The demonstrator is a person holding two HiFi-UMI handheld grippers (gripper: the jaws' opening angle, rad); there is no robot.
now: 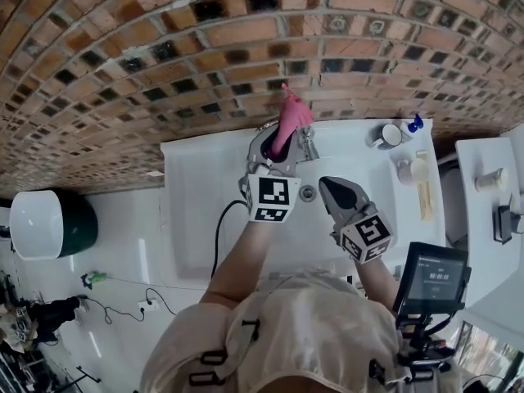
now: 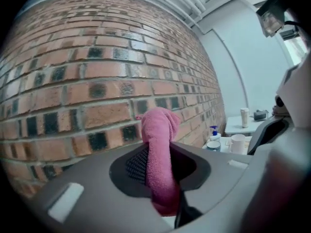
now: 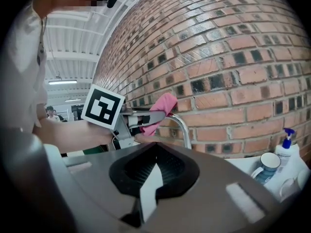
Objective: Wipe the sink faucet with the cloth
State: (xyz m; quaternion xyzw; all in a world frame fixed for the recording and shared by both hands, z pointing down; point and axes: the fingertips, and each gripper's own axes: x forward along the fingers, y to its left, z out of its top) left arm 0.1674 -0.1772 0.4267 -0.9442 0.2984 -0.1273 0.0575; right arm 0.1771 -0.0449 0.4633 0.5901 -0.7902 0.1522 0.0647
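The left gripper (image 1: 281, 150) has its jaws clamped on the pink microfibre cloth (image 2: 159, 149), held at the top of the curved chrome faucet (image 3: 183, 127) over the white sink (image 1: 205, 203). The right gripper (image 3: 151, 178) is empty, jaws narrowly apart. Risk: the bunched cloth may slide off the rounded spout, leaving parts unwiped.

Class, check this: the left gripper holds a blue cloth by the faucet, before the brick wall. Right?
No: the cloth is pink, not blue, as the left gripper view shows. The left gripper does hold it by the faucet, before the brick wall.
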